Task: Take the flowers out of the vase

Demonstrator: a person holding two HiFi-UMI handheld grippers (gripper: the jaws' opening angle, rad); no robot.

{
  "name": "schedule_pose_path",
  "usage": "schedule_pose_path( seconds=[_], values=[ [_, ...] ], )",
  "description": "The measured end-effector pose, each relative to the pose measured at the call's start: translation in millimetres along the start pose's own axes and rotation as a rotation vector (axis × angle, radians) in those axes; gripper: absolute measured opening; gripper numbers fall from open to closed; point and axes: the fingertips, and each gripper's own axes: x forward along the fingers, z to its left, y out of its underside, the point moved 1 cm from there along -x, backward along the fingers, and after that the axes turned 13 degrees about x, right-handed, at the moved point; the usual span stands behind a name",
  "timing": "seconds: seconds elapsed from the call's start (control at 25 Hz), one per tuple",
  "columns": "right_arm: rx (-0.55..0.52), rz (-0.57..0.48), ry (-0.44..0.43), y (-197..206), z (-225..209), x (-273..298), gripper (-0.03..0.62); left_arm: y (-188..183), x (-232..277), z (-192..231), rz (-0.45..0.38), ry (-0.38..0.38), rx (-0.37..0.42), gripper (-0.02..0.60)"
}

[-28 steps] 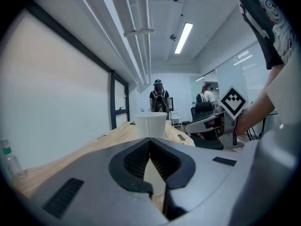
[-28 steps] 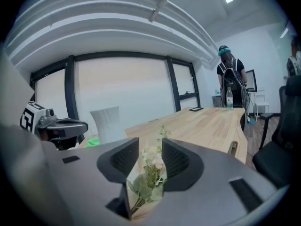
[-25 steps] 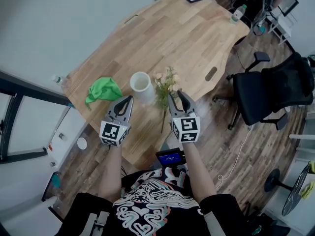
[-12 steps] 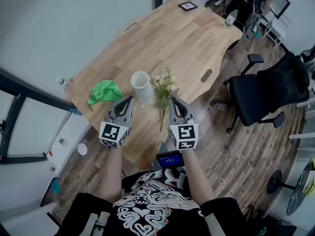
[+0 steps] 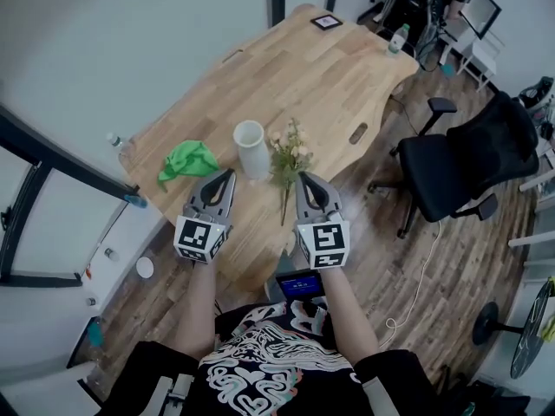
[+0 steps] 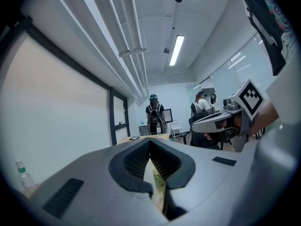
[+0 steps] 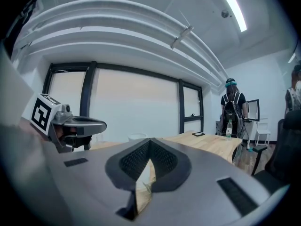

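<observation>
A white vase stands upright on the wooden table. To its right the flowers lie on the tabletop, pale blooms away from me and the thin stem pointing toward the near edge. My left gripper is shut and holds nothing, in front of the vase. My right gripper is also shut and empty, just right of the stem and apart from it. In the left gripper view the jaws meet with nothing between them. The right gripper view shows the same at its jaws, with the vase rim beyond.
A crumpled green cloth lies left of the vase. A small picture frame and a bottle sit at the table's far end. A black office chair stands at the right. People stand across the room.
The right gripper's jaws stood open around the flower stem a second ago and are now shut and empty. Both grippers have lifted and drawn back toward me. The flowers stay on the table.
</observation>
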Motion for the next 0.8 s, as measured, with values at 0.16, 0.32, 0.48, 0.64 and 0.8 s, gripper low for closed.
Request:
schedule_pose_path(
  seconds=[0.16, 0.32, 0.48, 0.64, 0.8],
  values=[
    [-0.006, -0.004, -0.007, -3, 6, -7, 0.005, -9, -8, -2, -0.011, -0.005, 0.005, 0.003],
    [-0.002, -0.003, -0.003, -2, 7, -13, 0.005, -12, -11, -5, -0.018, -0.001, 0.008, 0.003],
    [0.005, -0.009, 0.006, -4, 5, -12, 0.005, -14, -14, 0, -0.024, -0.009, 0.009, 0.003],
    [0.003, -0.004, 0.009, -5, 6, -12, 0.005, -13, -14, 4, -0.023, -0.014, 0.001, 0.003],
    [0.009, 0.002, 0.017, -4, 2, -12, 0.005, -13, -10, 2, -0.025, -0.005, 0.002, 0.003]
  ],
)
